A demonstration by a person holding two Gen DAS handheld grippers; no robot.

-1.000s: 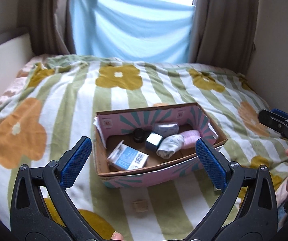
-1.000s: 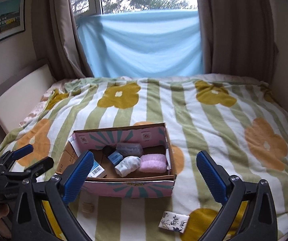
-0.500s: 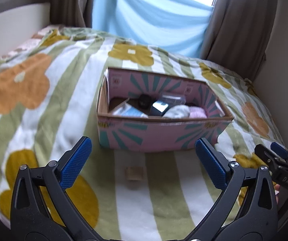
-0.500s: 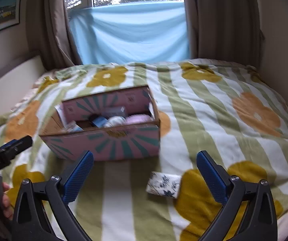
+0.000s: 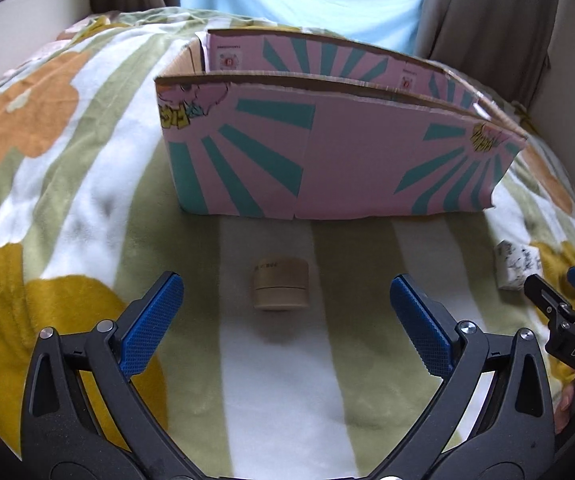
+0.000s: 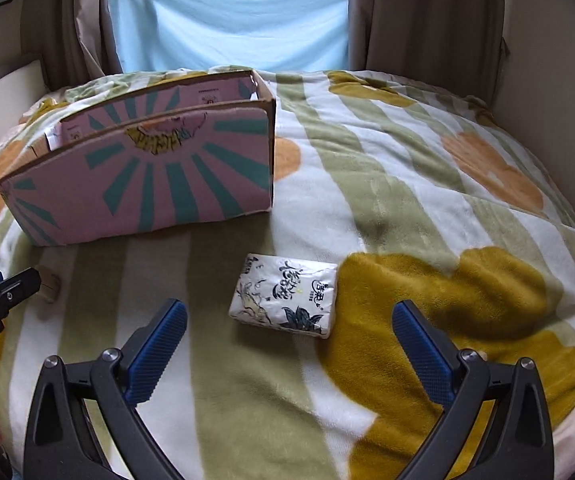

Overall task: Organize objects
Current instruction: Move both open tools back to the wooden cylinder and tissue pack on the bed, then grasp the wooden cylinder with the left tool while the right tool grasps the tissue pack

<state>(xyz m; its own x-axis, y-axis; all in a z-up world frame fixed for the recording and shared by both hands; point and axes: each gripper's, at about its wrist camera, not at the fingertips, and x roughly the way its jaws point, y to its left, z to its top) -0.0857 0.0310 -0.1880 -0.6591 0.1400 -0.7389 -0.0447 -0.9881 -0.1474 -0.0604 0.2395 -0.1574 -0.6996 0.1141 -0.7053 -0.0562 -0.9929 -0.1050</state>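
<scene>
A small beige round jar (image 5: pixel 280 284) lies on the striped flower blanket, just ahead of my open, empty left gripper (image 5: pixel 287 320). A white tissue pack with dark floral print (image 6: pixel 283 295) lies just ahead of my open, empty right gripper (image 6: pixel 289 344); it also shows at the right edge of the left wrist view (image 5: pixel 517 265). Behind both stands the pink and teal cardboard box (image 5: pixel 335 152), also in the right wrist view (image 6: pixel 143 184); its contents are hidden by the near wall.
The blanket (image 6: pixel 427 208) covers a bed between a pale headboard-like panel (image 5: pixel 19 36) on the left and a wall on the right. Brown curtains and a light blue cloth (image 6: pixel 231 16) hang behind the box. The right gripper's tip (image 5: pixel 567 304) sits near the tissue pack.
Both grippers have dropped low and moved closer to the blanket. The jar and the tissue pack now lie just ahead of the open jaws, and the box's inside is no longer visible.
</scene>
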